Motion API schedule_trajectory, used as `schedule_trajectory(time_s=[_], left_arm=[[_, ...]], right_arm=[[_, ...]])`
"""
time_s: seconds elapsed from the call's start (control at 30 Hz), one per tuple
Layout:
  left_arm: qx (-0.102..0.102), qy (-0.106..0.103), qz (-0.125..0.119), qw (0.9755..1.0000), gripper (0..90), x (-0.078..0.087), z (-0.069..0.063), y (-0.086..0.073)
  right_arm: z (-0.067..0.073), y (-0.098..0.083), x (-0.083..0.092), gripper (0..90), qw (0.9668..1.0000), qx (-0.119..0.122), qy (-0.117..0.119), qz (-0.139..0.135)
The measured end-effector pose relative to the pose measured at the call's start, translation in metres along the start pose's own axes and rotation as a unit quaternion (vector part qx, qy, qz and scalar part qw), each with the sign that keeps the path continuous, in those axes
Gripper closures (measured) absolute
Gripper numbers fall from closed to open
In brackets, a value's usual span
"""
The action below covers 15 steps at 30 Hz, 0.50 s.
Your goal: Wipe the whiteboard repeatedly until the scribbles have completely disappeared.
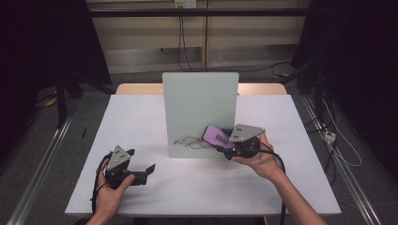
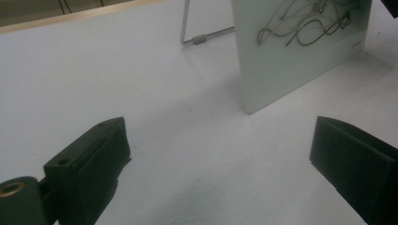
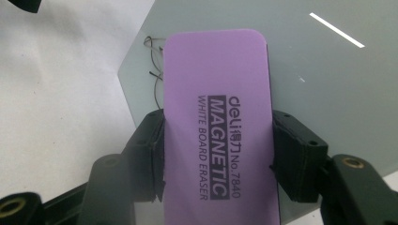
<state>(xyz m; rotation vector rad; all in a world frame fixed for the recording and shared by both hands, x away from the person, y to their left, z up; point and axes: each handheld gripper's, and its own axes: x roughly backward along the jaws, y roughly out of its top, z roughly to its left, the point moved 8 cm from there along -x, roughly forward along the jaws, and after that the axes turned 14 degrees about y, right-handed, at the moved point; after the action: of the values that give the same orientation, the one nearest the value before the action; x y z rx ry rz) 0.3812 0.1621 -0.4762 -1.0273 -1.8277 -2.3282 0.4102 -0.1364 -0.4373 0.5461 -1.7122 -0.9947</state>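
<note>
A small whiteboard [image 1: 200, 110] stands upright mid-table, with dark scribbled marker lines [image 1: 190, 142] near its lower edge. My right gripper [image 1: 224, 142] is shut on a purple magnetic whiteboard eraser [image 1: 217, 137], held against the board's lower right, just right of the scribble. In the right gripper view the eraser [image 3: 218, 131] is clamped by its long sides between both jaws, with the scribble [image 3: 154, 61] at its upper left. My left gripper [image 1: 143, 168] rests on the table at the front left, open, with nothing between its jaws. The left gripper view has the board [image 2: 300, 51] and scribble [image 2: 305, 26] ahead.
The white table top [image 1: 141, 122] has free room to the left of the board and along the front. A wire stand leg [image 2: 202, 37] props the board from behind. Cables and metal rails run along the floor beside the table.
</note>
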Motion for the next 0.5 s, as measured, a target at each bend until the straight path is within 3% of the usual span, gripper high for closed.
schedule_trajectory(time_s=[0.17, 0.5], left_arm=[[-0.002, -0.001, 0.001, 1.0, 4.9, 0.0, -0.001, 0.0], [-0.002, -0.002, 0.001, 1.0, 4.9, 0.0, -0.002, 0.0]], right_arm=[[0.004, -0.002, -0.006, 41.7, 0.9997, 0.016, -0.001, 0.016], [0.013, -0.007, -0.021, 41.7, 0.9995, 0.014, 0.016, 0.024]])
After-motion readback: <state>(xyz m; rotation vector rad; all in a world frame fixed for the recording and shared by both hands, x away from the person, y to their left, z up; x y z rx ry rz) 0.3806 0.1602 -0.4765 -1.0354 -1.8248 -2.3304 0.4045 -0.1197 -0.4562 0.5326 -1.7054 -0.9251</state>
